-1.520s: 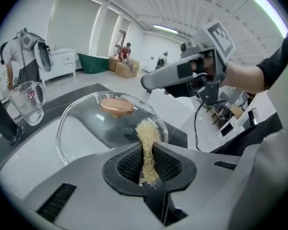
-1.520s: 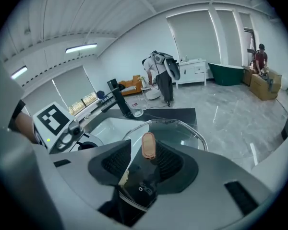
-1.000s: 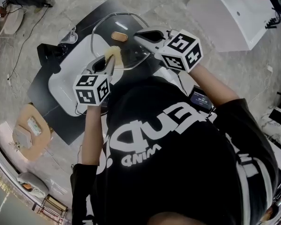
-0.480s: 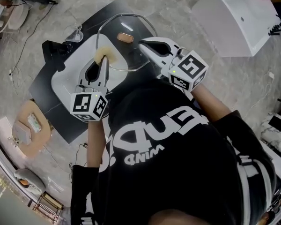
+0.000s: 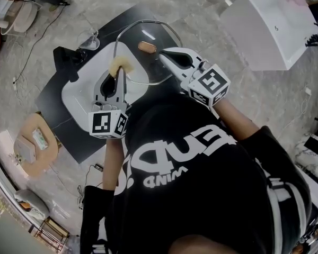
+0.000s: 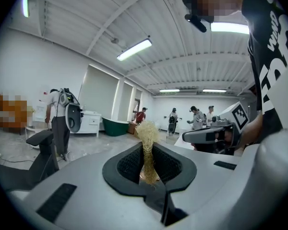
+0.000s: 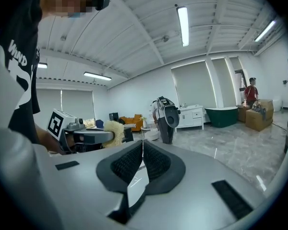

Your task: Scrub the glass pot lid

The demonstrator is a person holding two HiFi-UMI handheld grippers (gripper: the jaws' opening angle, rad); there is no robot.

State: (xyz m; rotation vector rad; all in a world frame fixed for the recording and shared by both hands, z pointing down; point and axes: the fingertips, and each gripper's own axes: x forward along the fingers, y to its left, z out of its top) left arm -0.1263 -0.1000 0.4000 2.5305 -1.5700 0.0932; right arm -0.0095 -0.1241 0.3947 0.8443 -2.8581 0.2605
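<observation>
In the head view the glass pot lid, with a metal rim and a brown knob, is held up over a white basin. My right gripper is shut on the lid's right rim; in the right gripper view the thin glass edge sits pinched between the pads. A yellowish fibrous scrubber is clamped in my left gripper and rests at the lid's left edge. The scrubber sticks up out of the left gripper.
The basin lies on a black mat on a marble floor. A white tub stands at upper right and a round wooden stand at left. Several people stand in the hall behind.
My left gripper has drawn back toward me, dragging the scrubber from inside the lid out to its left edge. The right gripper keeps its hold on the lid.
</observation>
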